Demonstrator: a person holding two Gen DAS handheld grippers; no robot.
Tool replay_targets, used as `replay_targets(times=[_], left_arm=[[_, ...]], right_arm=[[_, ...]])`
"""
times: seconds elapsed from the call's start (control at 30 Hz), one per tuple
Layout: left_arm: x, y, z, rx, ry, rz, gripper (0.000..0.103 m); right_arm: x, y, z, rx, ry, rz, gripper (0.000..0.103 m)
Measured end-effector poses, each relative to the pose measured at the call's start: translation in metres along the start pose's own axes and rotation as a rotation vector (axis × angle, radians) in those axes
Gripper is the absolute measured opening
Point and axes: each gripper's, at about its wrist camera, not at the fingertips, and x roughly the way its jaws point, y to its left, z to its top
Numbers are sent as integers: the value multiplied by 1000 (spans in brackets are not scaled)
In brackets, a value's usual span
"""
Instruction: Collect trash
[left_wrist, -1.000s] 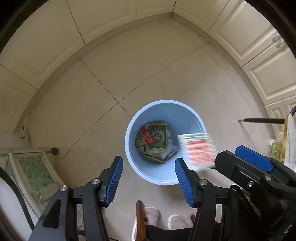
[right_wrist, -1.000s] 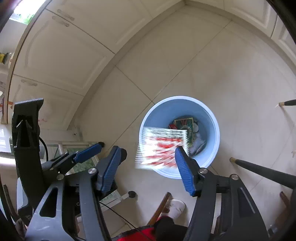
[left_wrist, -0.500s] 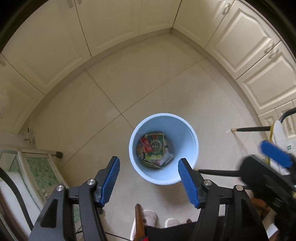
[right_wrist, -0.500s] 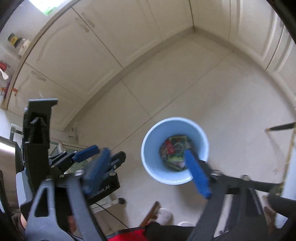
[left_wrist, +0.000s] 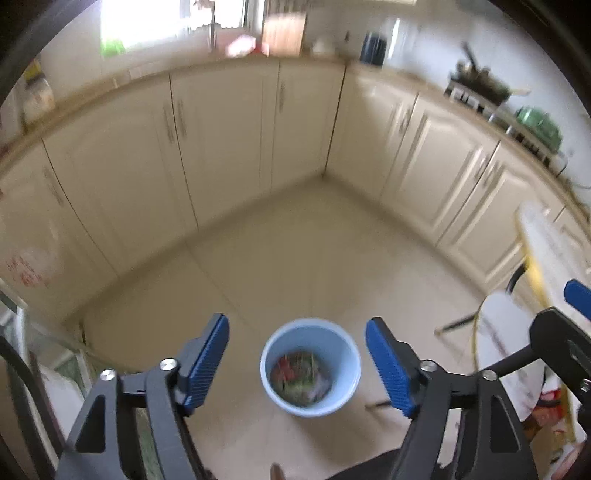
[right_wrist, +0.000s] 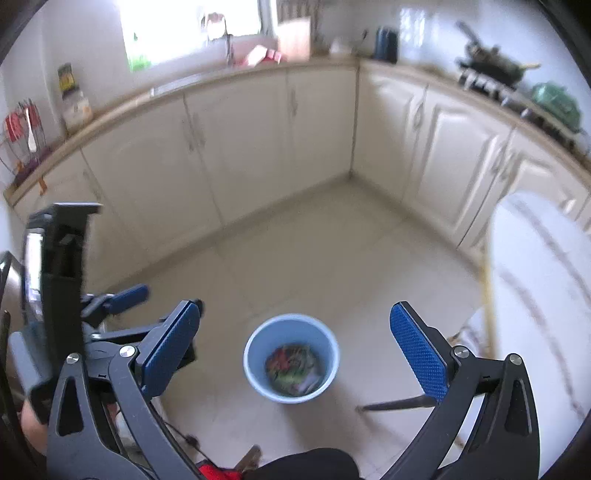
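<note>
A light blue trash bin stands on the tiled floor, with red, green and white wrappers inside. It also shows in the right wrist view, as do the wrappers. My left gripper is open and empty, high above the bin. My right gripper is open wide and empty, also high above the bin. The left gripper shows at the left of the right wrist view.
Cream kitchen cabinets line the far walls under a counter with dishes and a stove. A white table with dark legs stands at the right. The floor around the bin is bare tile.
The red and white wrapper left my right gripper and is gone from view. Both grippers have risen and tilted up, so the bin looks smaller and the cabinets and counter show.
</note>
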Motion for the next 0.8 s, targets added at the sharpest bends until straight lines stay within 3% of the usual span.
replay_targets(times=[0.17, 0.43, 0.7, 0.8], left_arm=[[-57, -32, -7, 27, -136, 11, 91], [-112, -93, -42, 63, -246, 71, 99], [-184, -151, -90, 112, -428, -26, 102], [-201, -166, -109, 144, -503, -49, 102]], right_arm=[[-63, -13, 0, 8, -115, -53, 103], [-127, -24, -10, 36, -200, -78, 103], [-210, -44, -29, 74, -329, -130, 103], [-247, -47, -37, 77, -394, -189, 103]])
